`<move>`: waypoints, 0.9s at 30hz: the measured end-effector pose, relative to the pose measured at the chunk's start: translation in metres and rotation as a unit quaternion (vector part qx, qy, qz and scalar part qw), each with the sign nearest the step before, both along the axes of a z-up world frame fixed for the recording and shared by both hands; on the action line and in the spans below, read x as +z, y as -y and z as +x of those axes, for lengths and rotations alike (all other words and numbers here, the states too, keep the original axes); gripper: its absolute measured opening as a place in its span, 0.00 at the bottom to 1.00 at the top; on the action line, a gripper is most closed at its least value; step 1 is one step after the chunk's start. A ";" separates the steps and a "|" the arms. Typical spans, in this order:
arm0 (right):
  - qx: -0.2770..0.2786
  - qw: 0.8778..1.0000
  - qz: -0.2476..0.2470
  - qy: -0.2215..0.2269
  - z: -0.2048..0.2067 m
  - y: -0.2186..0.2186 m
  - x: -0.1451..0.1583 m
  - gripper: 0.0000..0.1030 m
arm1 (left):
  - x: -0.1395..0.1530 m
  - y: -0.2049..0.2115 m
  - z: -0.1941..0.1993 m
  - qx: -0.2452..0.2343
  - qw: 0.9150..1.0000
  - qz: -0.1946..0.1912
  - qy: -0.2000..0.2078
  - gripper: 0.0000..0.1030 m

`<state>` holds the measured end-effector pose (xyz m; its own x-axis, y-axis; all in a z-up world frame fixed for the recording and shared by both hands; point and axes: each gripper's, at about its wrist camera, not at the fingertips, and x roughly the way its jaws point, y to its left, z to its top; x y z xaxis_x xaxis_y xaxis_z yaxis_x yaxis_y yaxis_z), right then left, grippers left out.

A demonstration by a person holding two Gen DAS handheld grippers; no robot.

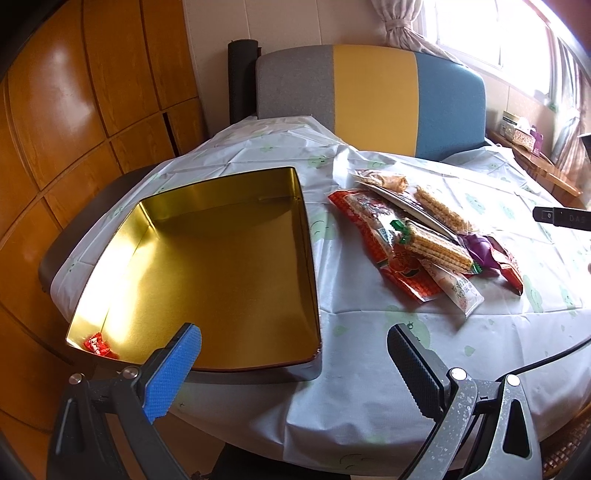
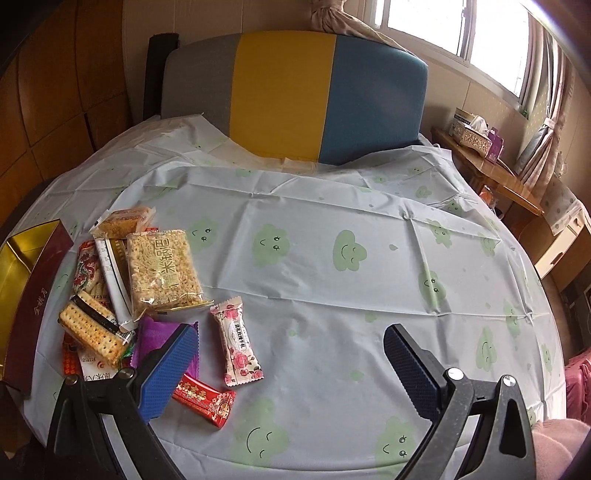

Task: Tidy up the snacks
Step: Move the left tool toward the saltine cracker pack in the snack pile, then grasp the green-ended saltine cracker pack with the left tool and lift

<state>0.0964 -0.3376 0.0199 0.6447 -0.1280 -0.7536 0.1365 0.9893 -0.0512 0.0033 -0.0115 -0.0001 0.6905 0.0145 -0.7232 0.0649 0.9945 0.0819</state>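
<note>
A tin (image 1: 207, 266) is set left of a snack pile (image 1: 417, 236) on the tablecloth (image 2: 332, 229); one candy (image 1: 99, 345) is held in its near-left corner.

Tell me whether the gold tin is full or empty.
Nearly empty. The rectangular gold metal tin has no lid on and shows bare gold floor, with only one small red-wrapped candy in its near left corner.

Setting: a lived-in home, probably a dining or living room. Evidence: round table under a plastic tablecloth (image 2: 332, 221) printed with smiling green clouds; upholstered chair back (image 2: 295, 96) in grey, yellow and blue panels pushed up to it; wood-panelled cabinet doors (image 1: 74, 122) along the left wall. Also a window (image 2: 458, 33) with tied-back curtains (image 2: 546, 144), and a wooden side shelf (image 2: 491, 173) carrying a tissue box (image 2: 474, 134).
</note>
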 end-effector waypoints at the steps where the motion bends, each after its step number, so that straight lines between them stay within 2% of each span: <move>1: -0.001 1.000 -0.001 0.003 0.000 0.000 0.000 0.99 | 0.000 0.002 0.000 -0.001 1.000 0.001 0.001 0.99; 8: -0.008 1.000 0.002 0.001 -0.004 0.003 0.003 0.99 | 0.008 0.013 0.005 -0.025 1.000 -0.017 -0.006 0.96; 10: -0.009 1.000 0.003 0.001 -0.004 0.003 0.003 0.99 | 0.011 0.017 0.012 -0.045 0.998 -0.040 -0.021 0.83; 13: -0.011 1.000 0.002 -0.003 -0.003 0.003 0.002 0.99 | 0.016 0.027 0.023 -0.070 0.995 -0.066 -0.039 0.71; 16: -0.012 1.000 0.004 -0.003 -0.004 0.004 0.003 0.99 | 0.017 0.039 0.035 -0.091 0.990 -0.091 -0.060 0.64; 20: -0.015 1.000 0.010 -0.001 -0.005 0.006 0.004 0.99 | 0.018 0.052 0.052 -0.095 0.983 -0.130 -0.085 0.55; 21: -0.016 1.000 0.011 -0.002 -0.005 0.006 0.004 0.99 | 0.019 0.055 0.056 -0.095 0.982 -0.135 -0.089 0.50; 24: -0.015 1.000 0.013 -0.003 -0.005 0.006 0.003 0.99 | 0.016 0.061 0.073 -0.090 0.979 -0.152 -0.106 0.47; 27: -0.014 1.000 0.012 -0.006 -0.004 0.006 0.003 0.99 | 0.015 0.067 0.092 -0.085 0.978 -0.152 -0.112 0.43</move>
<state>0.0922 -0.3432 0.0227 0.6327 -0.1264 -0.7640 0.1629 0.9862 -0.0283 0.0950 -0.0781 0.0145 0.4882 -0.3258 -0.8096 0.2135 0.9441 -0.2512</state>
